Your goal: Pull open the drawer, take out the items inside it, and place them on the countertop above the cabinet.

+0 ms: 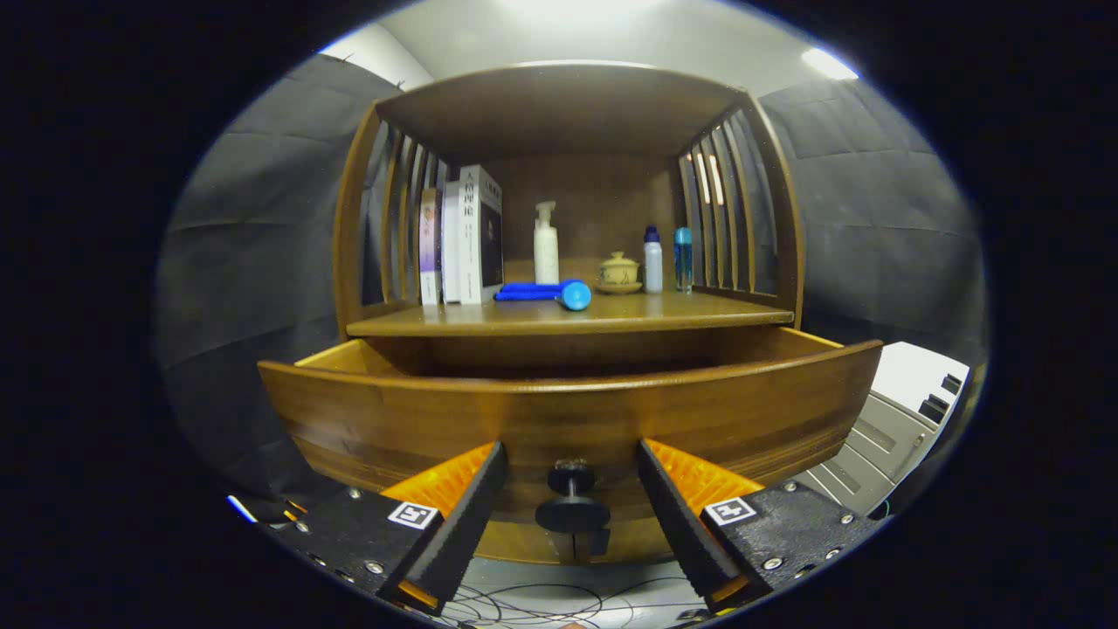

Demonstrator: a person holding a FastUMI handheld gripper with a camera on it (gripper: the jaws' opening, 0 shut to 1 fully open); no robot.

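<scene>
Straddling the round black drawer knob (571,508) without touching it: two-finger gripper (572,463), fingers spread wide, a gap on each side of the knob. Just beyond, curved brown wooden drawer front (568,419), pulled out from the wooden cabinet (568,96); drawer's inside hidden behind the front. Above, on the brown wooden countertop (568,316): blue long-handled tool (546,293), upright books (461,236), white pump bottle (546,245), small lidded ceramic cup (618,273), two small bottles (665,259).

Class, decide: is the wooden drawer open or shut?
Open: the drawer juts forward beneath the countertop. The open gripper flanks its knob.
</scene>
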